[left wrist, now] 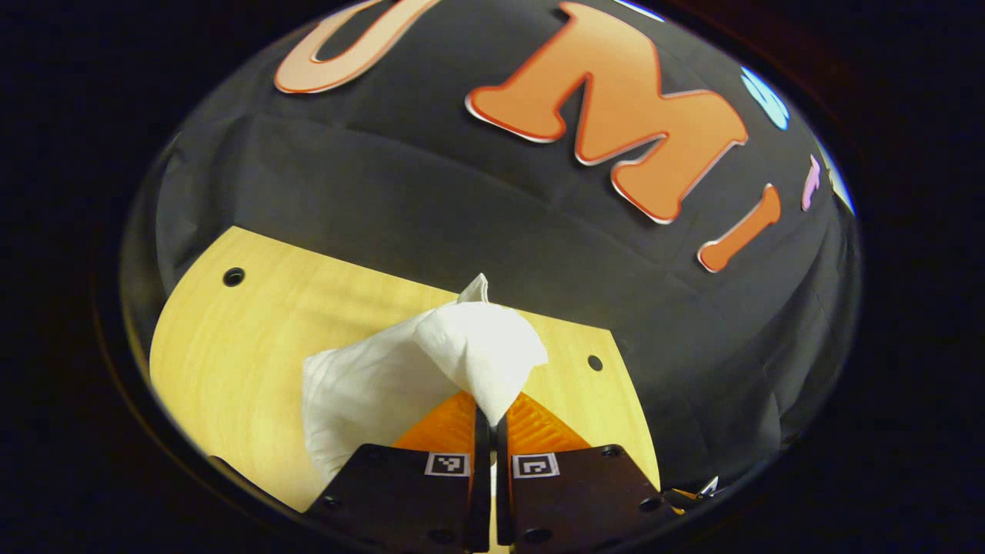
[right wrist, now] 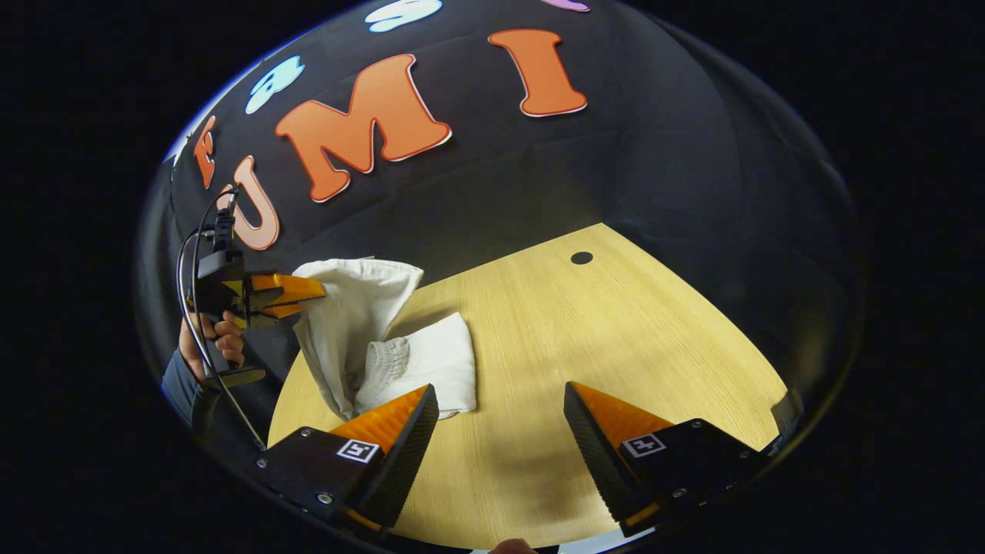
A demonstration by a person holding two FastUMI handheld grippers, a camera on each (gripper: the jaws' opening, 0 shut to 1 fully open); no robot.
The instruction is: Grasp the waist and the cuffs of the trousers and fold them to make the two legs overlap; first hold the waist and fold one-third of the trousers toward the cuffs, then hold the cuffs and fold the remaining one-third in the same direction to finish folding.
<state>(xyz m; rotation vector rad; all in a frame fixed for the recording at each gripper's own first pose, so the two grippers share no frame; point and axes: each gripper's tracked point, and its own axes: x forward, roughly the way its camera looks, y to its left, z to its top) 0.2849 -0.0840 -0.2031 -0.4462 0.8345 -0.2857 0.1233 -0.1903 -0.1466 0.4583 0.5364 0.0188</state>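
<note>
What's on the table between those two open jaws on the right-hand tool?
Bare wooden table, as the right gripper view shows. The white trousers lie just off to one side, by one jaw, with the other end lifted by the left gripper.

Lighting was dim and warm, brightest on the pale wooden tabletop (right wrist: 616,338), where soft shadows pooled beside the white crumpled trousers (right wrist: 362,323). The white cloth nearly glared in the left gripper view. Fisheye distortion bent and darkened the edges.
</note>
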